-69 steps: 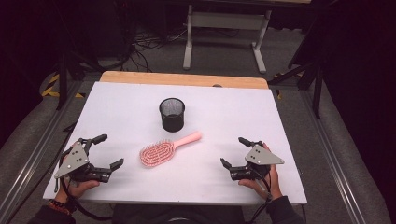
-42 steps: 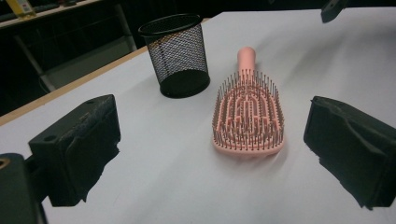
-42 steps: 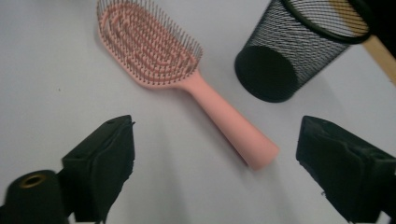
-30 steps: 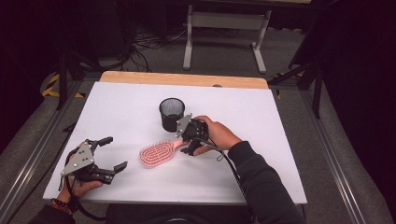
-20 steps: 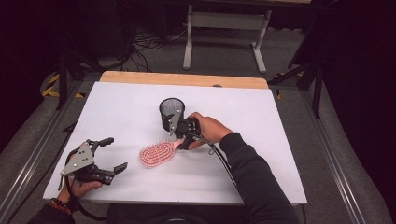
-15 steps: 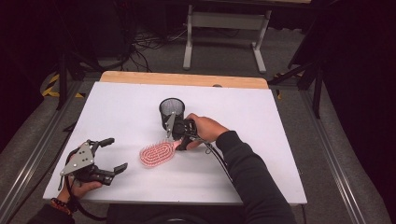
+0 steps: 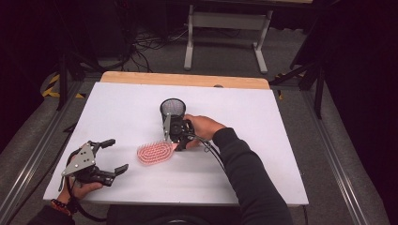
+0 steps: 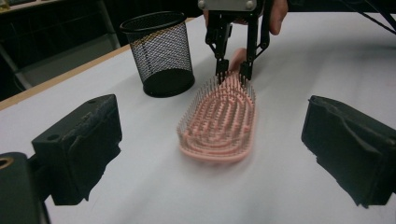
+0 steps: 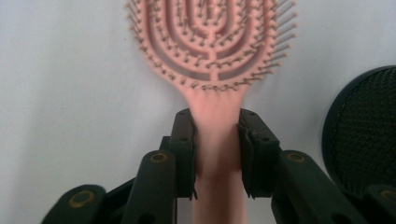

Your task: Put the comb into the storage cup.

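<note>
The jaws of the right gripper [image 9: 215, 154] have just been closing, and now they squeeze the handle of the pink plastic hairbrush with an oval head [image 9: 210, 42], one pad on each side. The jaws of the left gripper [image 8: 210, 154] stand wide open with nothing between them. The big white table [image 7: 117, 108] holds everything. The black wire-mesh cup [image 7: 172, 112] stands upright near the middle of it. The brush lies flat just in front of the cup with its bristles up and its head toward the left gripper, which rests low near the table's front left corner, well apart from the brush.
</note>
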A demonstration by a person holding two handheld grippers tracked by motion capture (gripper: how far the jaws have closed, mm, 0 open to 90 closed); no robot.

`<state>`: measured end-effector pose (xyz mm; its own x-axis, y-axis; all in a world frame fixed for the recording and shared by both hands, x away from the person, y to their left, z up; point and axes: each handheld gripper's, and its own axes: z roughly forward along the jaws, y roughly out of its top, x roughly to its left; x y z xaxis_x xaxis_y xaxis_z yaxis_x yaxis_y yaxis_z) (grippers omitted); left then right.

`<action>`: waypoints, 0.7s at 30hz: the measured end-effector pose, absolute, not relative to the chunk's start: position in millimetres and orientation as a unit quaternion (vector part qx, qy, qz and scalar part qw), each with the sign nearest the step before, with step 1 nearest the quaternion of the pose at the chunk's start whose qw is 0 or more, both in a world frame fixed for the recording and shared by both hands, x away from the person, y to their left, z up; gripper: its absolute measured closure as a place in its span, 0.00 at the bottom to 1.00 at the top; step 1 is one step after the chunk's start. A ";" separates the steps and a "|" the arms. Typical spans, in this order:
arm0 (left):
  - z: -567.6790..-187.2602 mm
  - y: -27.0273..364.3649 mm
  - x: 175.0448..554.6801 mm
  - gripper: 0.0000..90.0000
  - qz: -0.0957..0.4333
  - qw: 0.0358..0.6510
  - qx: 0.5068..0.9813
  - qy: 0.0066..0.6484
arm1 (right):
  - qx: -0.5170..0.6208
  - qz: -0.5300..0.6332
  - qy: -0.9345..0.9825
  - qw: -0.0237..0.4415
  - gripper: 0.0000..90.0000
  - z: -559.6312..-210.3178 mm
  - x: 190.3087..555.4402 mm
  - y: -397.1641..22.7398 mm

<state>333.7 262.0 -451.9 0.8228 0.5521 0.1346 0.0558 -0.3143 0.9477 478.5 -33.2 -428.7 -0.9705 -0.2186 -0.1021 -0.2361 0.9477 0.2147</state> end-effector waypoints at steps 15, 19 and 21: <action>-453.3 264.3 336.1 0.07 0.232 0.548 0.775 0.214 | -0.062 0.245 0.964 0.083 0.77 -434.1 470.4 -68.8; -453.0 265.2 336.1 0.07 0.230 0.552 0.773 0.212 | -0.044 0.286 0.953 0.093 0.77 -430.4 465.2 -78.9; -453.0 265.4 336.4 0.07 0.231 0.556 0.769 0.214 | -0.038 0.299 0.948 0.097 0.77 -429.1 463.0 -83.4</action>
